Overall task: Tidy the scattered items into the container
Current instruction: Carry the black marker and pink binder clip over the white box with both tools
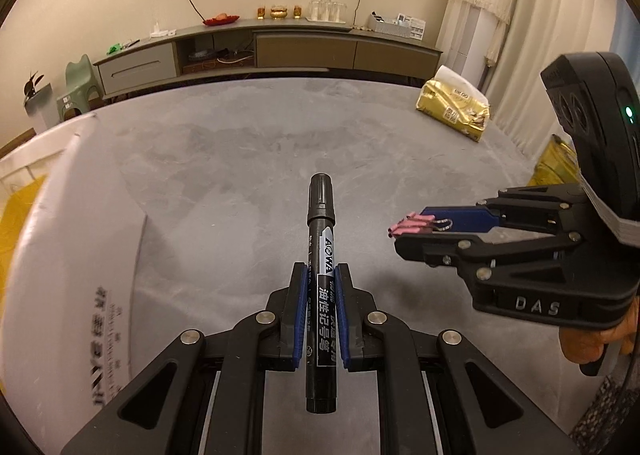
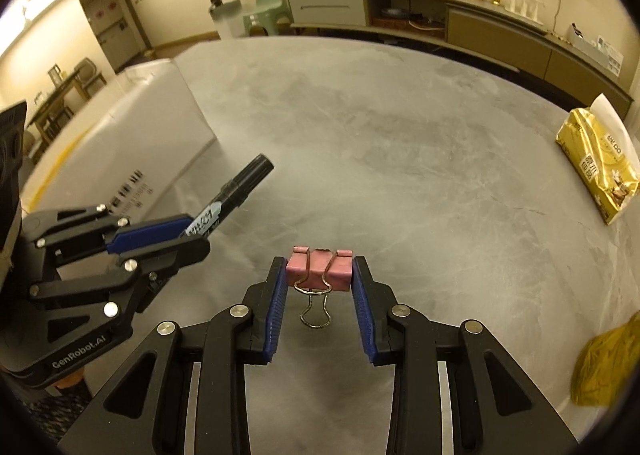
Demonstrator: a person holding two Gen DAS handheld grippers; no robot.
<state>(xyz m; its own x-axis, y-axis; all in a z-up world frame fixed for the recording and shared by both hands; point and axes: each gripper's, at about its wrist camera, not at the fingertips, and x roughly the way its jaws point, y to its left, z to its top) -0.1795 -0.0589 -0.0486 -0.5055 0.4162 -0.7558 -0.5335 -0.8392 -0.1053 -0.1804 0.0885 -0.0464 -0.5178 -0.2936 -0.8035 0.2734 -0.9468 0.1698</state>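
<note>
- Left wrist view: the left gripper (image 1: 320, 279) comes up from 6 o'clock. Its jaws are pressed in close on a black marker (image 1: 320, 287), and the blue pads (image 1: 342, 319) touch the marker on both sides.
- The marker points straight to 12 o'clock, with its cap end far out past the jaws. It hangs in the air over the grey bench (image 1: 280, 143).
- At 3 o'clock is the right gripper (image 1: 416, 235). A pink binder clip (image 1: 412, 226) is squeezed between its jaws, and the clip's wire loop shows just behind it.
- At 9 o'clock is a big white box (image 1: 72, 239) standing on the bench, with dark print on its side. It is blurry, and I cannot tell if its top is open.
- At 2 o'clock, far back on the bench, lies a gold tissue pack (image 1: 456, 111).
- Right wrist view: the right gripper (image 2: 320, 275) comes up from 6 o'clock. Its jaws are partly closed and hold the pink binder clip (image 2: 320, 269) by its two ends, right at the tips. The clip's wire handle hangs toward the camera.
- At 9 o'clock the left gripper (image 2: 188, 235) holds the black marker (image 2: 236, 191), which tilts up toward 1 o'clock.
- The white box (image 2: 132, 139) is at 10 o'clock, just behind the marker.
- The gold tissue pack (image 2: 596, 163) lies at 3 o'clock near the edge of the bench (image 2: 380, 135). Another gold crinkly thing (image 2: 604, 367) shows at 4 o'clock, but I cannot tell what it is.
</note>
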